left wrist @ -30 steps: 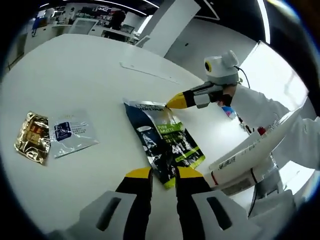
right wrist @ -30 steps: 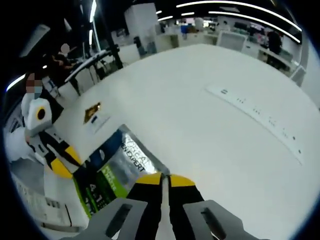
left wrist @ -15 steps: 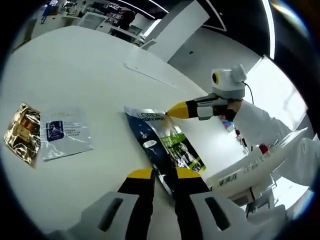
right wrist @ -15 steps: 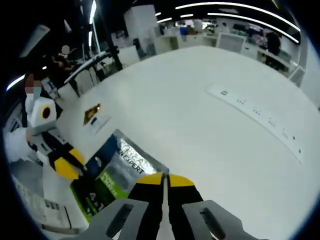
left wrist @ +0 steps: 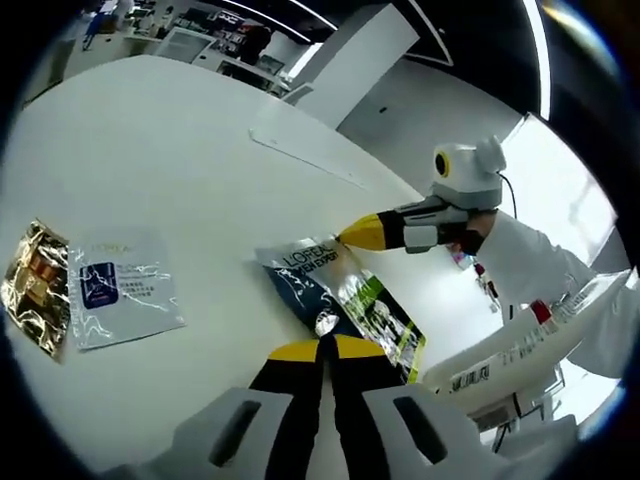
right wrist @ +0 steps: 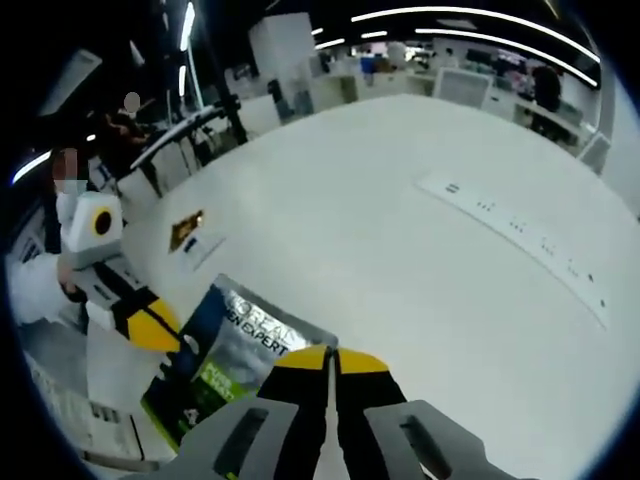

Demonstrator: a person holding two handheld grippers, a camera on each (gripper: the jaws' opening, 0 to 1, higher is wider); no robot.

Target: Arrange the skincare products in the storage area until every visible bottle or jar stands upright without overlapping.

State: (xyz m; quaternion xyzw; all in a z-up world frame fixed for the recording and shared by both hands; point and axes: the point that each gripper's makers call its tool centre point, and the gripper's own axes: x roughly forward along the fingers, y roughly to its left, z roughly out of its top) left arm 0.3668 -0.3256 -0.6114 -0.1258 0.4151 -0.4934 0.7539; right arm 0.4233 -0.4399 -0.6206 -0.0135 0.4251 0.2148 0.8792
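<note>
L'Oréal Men Expert sachet [left wrist: 345, 305] on white table [left wrist: 150, 170], pinched at opposite edges: left gripper [left wrist: 320, 347] and right gripper [right wrist: 328, 355], jaws clenched on it; two smaller sachets [left wrist: 118, 300] lie left of the left gripper

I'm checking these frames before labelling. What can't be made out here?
- Left gripper view: the near end of the dark sachet is hidden behind the left claw.
- Left gripper view: the print on the white sachet and gold sachet is too small to read.
- Right gripper view: the dark sachet's lower edge is covered by the right claw.
</note>
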